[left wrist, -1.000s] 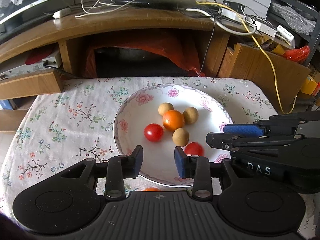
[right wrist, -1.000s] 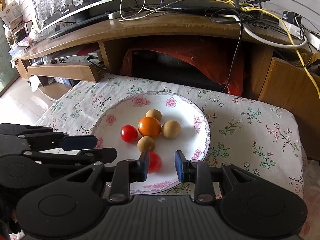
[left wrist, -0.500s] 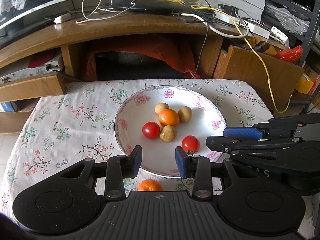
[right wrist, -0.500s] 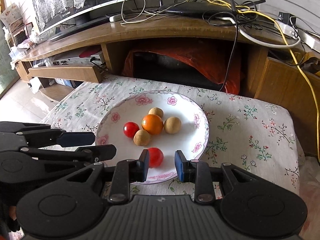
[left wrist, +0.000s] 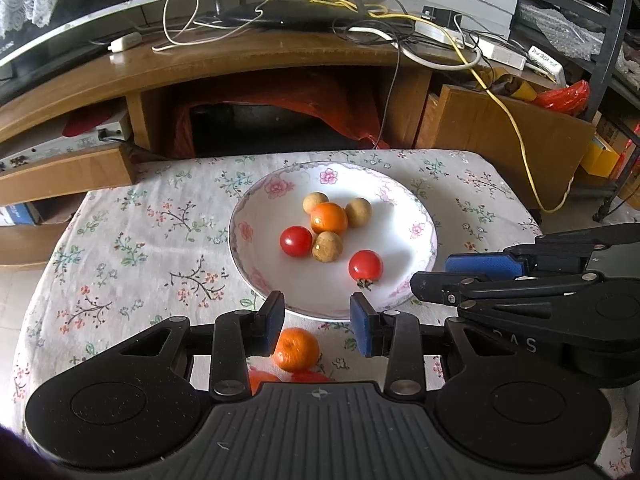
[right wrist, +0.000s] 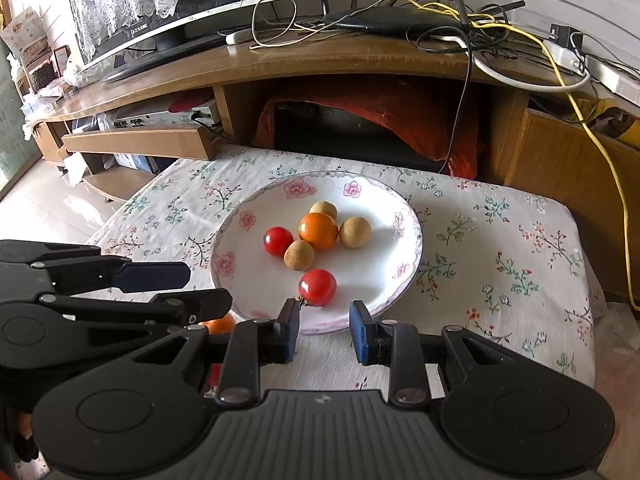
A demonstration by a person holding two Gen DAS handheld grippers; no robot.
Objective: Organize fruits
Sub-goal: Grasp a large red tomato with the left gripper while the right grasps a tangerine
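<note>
Left gripper (left wrist: 316, 322): jaws apart, holding nothing; pulled back, so a loose orange (left wrist: 297, 349) now shows.
Right gripper (right wrist: 324, 326): jaws nearly closed, empty; pulled back too.
Plate (left wrist: 404, 200): still holds the fruits, farther off now.

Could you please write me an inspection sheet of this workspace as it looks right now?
Surface: low table under a floral cloth.
Job's things: floral plate holding one orange fruit, two red tomatoes and three tan fruits; one mandarin on the cloth beside the plate.
Clutter: nothing seen on the cloth.
Grippers: left tongs nearly closed, empty; right tongs closed as far as they go, empty.
Cables: tangle with a yellow cable on the wooden TV stand.
Surroundings: TV, red bag.
</note>
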